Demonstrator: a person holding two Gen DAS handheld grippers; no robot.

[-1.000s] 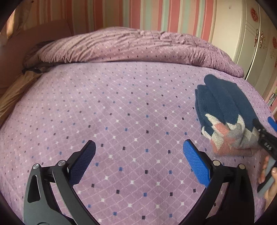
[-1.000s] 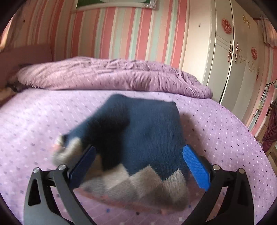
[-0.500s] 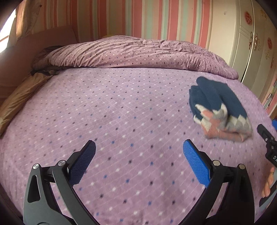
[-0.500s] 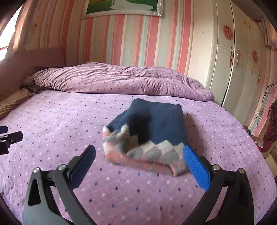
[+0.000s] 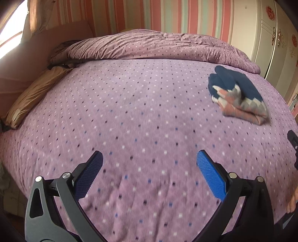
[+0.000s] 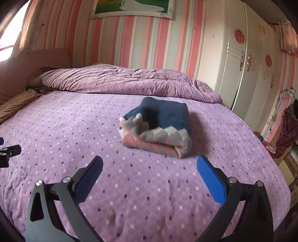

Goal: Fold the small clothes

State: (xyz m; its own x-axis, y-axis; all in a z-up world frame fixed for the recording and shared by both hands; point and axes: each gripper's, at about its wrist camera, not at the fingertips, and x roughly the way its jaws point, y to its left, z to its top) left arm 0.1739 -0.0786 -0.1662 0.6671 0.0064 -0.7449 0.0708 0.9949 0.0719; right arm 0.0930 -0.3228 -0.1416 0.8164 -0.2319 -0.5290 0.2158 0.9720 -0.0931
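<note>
Purple dotted bedspread (image 5: 141, 115) fills both views, rumpled duvet (image 6: 119, 80) at far end. Folded sweater (image 6: 158, 128) lies on spread, free of both tools. Left gripper (image 5: 149, 173) and right gripper (image 6: 149, 173): jaws spread wide, empty. Right view alone shows painting (image 6: 130, 7), wardrobe (image 6: 242, 61). Left view alone shows tan pillow (image 5: 33, 93).
</note>
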